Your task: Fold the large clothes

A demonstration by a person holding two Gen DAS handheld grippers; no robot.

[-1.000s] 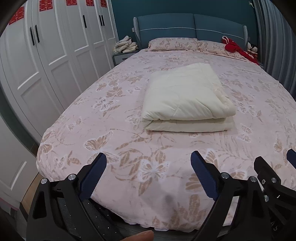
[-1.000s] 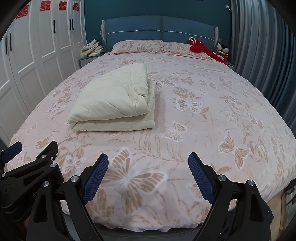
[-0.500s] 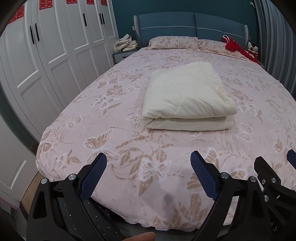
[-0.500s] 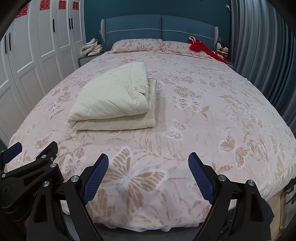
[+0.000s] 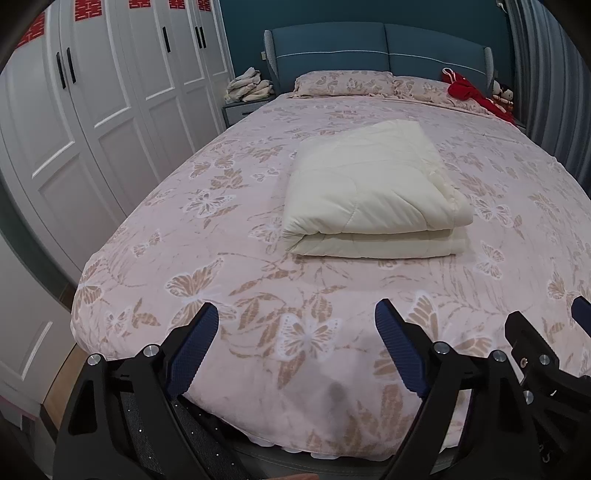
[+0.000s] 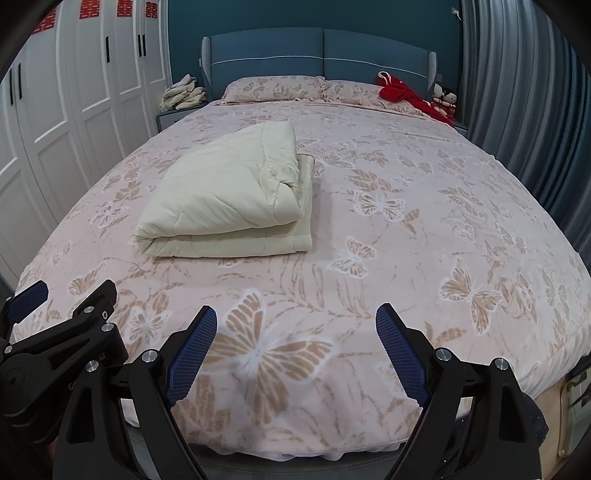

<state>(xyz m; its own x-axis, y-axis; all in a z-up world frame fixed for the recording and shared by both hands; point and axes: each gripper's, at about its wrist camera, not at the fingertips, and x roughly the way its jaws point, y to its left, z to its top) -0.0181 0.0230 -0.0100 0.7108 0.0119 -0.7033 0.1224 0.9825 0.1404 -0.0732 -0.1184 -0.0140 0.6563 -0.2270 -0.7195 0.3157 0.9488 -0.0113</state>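
Left wrist: left claw (image 5: pixel 295 350) spread, empty; right claw (image 6: pixel 295 350) spread; cream quilt (image 5: pixel 373 199) folded on bed (image 5: pixel 221 229).

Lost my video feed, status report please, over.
Left gripper open, empty. Right gripper open, empty. Cream quilt lies folded on the bed, untouched. Nothing between grippers and quilt.

A bedroom with a dark teal far wall (image 6: pixel 258 18). A bed (image 6: pixel 443 206) in pink butterfly-print bedding fills the middle, its blue padded headboard (image 6: pixel 321 51) against that wall. White panelled wardrobe doors (image 5: pixel 92 110) line the left side. Grey curtains (image 6: pixel 524 96) hang on the right. Wood flooring (image 5: pixel 61 384) shows near left.
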